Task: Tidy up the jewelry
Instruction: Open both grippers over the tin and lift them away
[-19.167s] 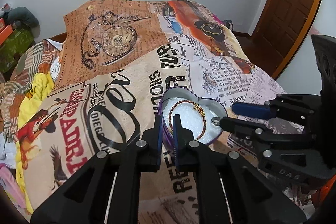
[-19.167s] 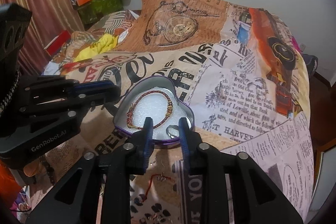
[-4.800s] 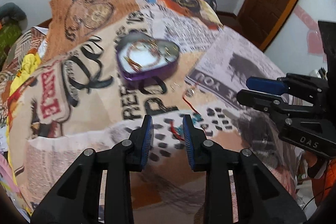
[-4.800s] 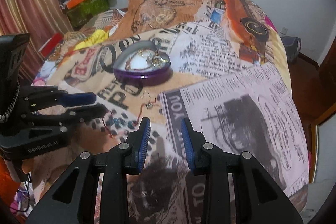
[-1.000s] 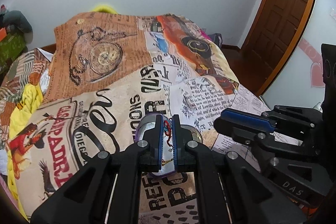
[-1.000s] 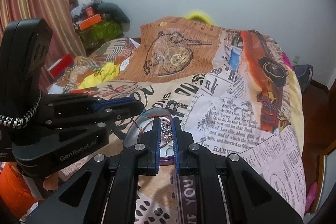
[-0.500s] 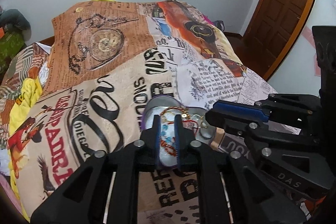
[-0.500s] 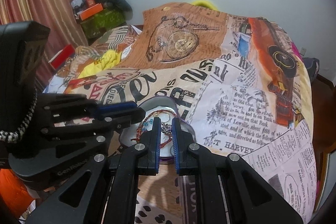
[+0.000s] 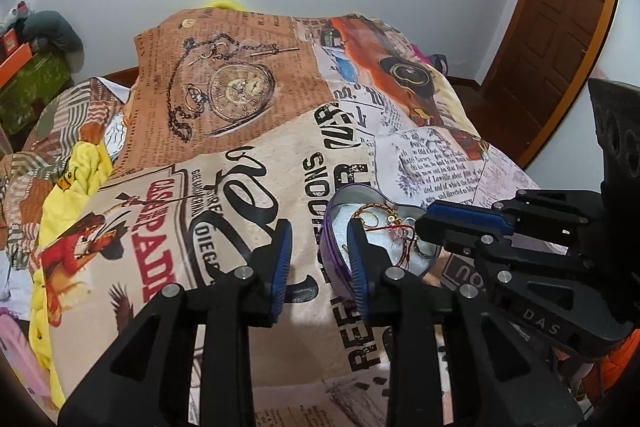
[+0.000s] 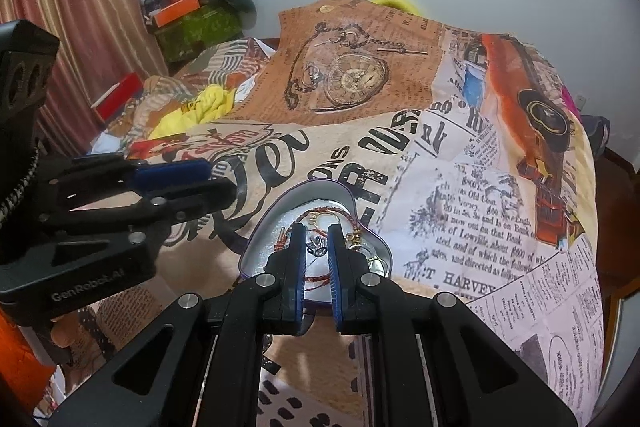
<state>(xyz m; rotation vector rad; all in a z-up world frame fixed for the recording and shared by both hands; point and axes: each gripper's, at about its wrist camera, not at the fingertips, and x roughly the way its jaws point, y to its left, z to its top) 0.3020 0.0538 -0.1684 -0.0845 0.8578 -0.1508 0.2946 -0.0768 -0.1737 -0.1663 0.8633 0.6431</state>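
Note:
A purple heart-shaped tin (image 9: 335,203) (image 10: 260,231) with white padding lies on the printed bedspread. In it lie a braided red and gold bracelet (image 10: 340,213), a red cord bracelet (image 9: 394,227), rings and a small dark metal piece (image 10: 316,246). My left gripper (image 9: 320,231) is open and empty, at the tin's left rim. My right gripper (image 10: 317,233) hovers over the tin with its jaws slightly apart on either side of the dark metal piece; they do not appear to pinch it.
The bedspread (image 9: 248,187) covers the whole bed. A yellow cloth (image 10: 208,107) and rumpled bedding lie at the left. Boxes and bags (image 10: 192,15) are stacked by the curtain. A wooden door (image 9: 560,7) stands at the right.
My left gripper has opened wide and let the red cord bracelet fall into the tin. My right gripper's jaws have parted a little over the tin.

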